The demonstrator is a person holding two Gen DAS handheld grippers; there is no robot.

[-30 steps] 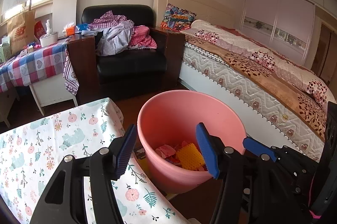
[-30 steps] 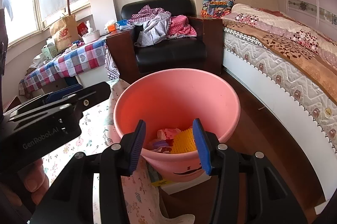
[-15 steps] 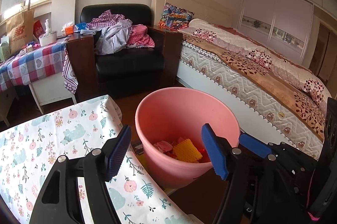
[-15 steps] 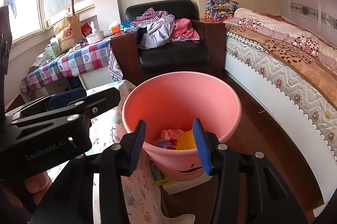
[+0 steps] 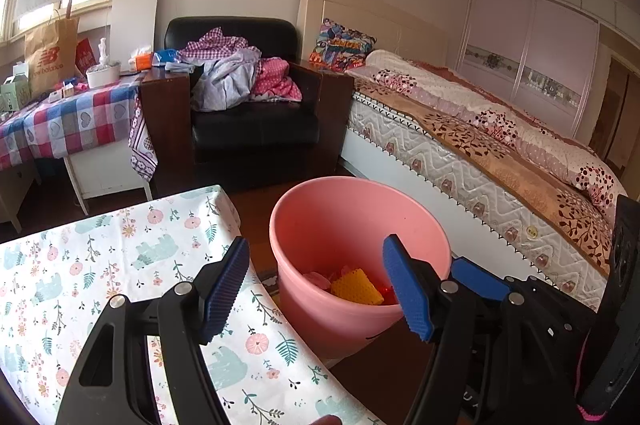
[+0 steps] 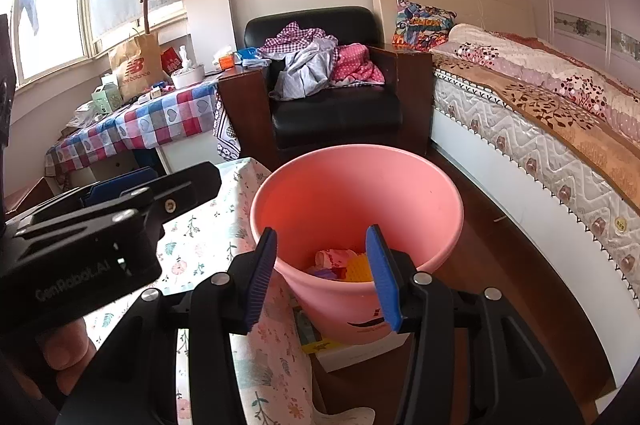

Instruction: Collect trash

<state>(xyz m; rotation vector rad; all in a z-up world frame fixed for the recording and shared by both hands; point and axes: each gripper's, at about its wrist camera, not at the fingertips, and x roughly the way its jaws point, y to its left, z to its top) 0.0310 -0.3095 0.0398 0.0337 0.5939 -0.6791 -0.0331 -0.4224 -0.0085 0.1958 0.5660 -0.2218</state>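
A pink bucket [image 5: 344, 225] [image 6: 356, 193] stands on the floor between the floral-cloth table [image 5: 100, 265] and the bed. In its bottom lie a yellow textured piece [image 5: 356, 287] [image 6: 358, 267], a pink wrapper [image 5: 318, 279] and other small bits. My left gripper [image 5: 316, 289] hovers above the table's corner, its blue pads wide open and nothing between them. Just to its right, my right gripper [image 6: 323, 277] is aimed into the bucket, jaws apart and empty. The left gripper [image 6: 168, 187] shows at the left of the right wrist view.
A bed [image 5: 500, 153] runs along the right. A black armchair [image 5: 256, 121] piled with clothes stands behind the bucket. A checked-cloth table [image 5: 60, 121] with a paper bag and boxes is at the left. A flat white box [image 6: 352, 349] lies beneath the bucket.
Both grippers have drawn back and a little upward, so the bucket looks smaller and farther. The left jaws spread wider. The right jaws kept their gap.
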